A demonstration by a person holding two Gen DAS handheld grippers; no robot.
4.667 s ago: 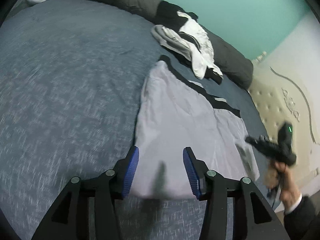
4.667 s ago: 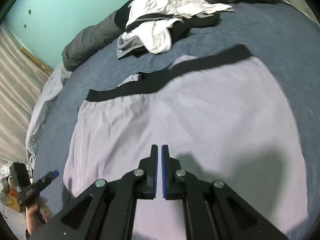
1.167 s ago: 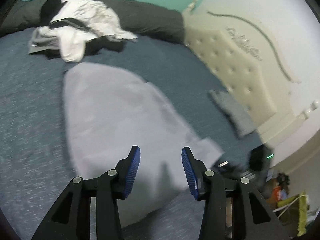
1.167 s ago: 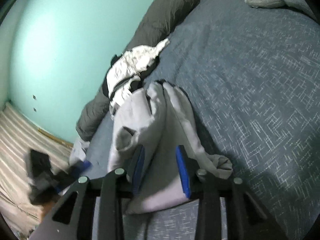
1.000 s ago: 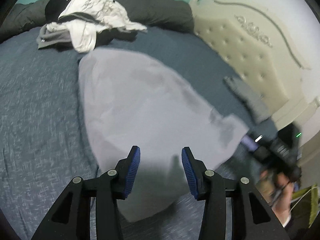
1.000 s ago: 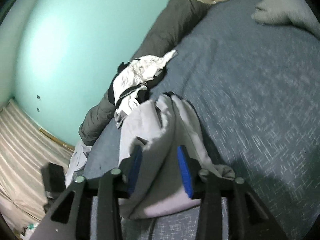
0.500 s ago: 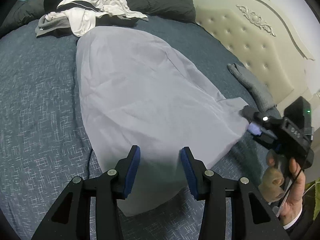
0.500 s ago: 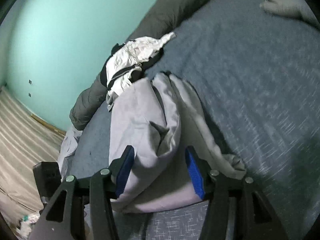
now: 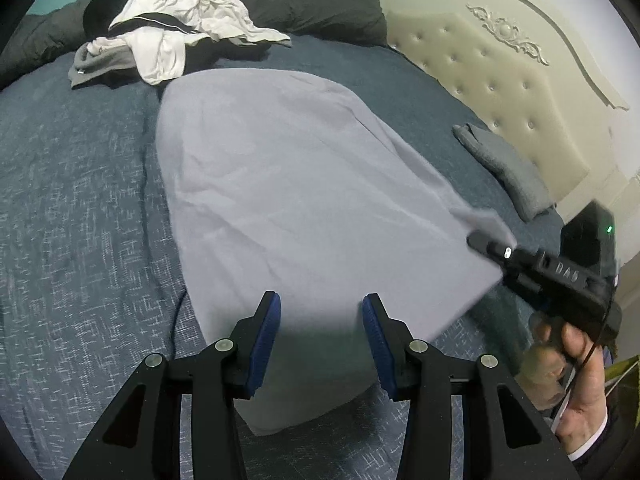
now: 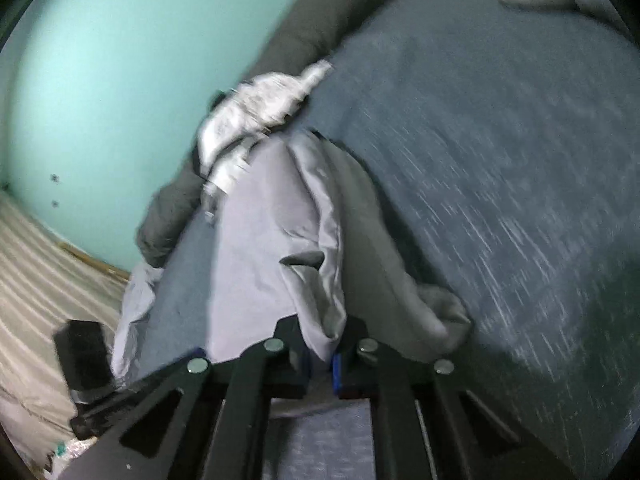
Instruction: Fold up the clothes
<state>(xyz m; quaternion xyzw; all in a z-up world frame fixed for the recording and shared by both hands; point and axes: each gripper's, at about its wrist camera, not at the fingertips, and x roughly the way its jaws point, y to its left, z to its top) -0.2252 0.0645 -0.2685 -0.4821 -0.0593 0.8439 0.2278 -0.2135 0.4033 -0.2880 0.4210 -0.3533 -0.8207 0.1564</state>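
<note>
On the blue bed [image 9: 80, 208], the right gripper [image 10: 320, 356] has its jaws closing, pinching the pale grey garment's [image 9: 304, 200] edge, while the left gripper [image 9: 322, 344] hovers with jaws apart, empty.

The garment [image 9: 288, 200] is plain pale lilac-grey, lying on a dark blue bedspread [image 9: 80, 240] flecked with fine white dashes. The far pile of clothes [image 9: 168, 40] mixes white, grey and black. A charcoal bolster [image 9: 304, 4] runs along a turquoise wall [image 10: 140, 60]. The tufted headboard [image 9: 500, 80] at right is cream; a folded cloth [image 9: 504, 168] near it is slate grey. Both grippers are black with blue pads [image 9: 264, 340]
</note>
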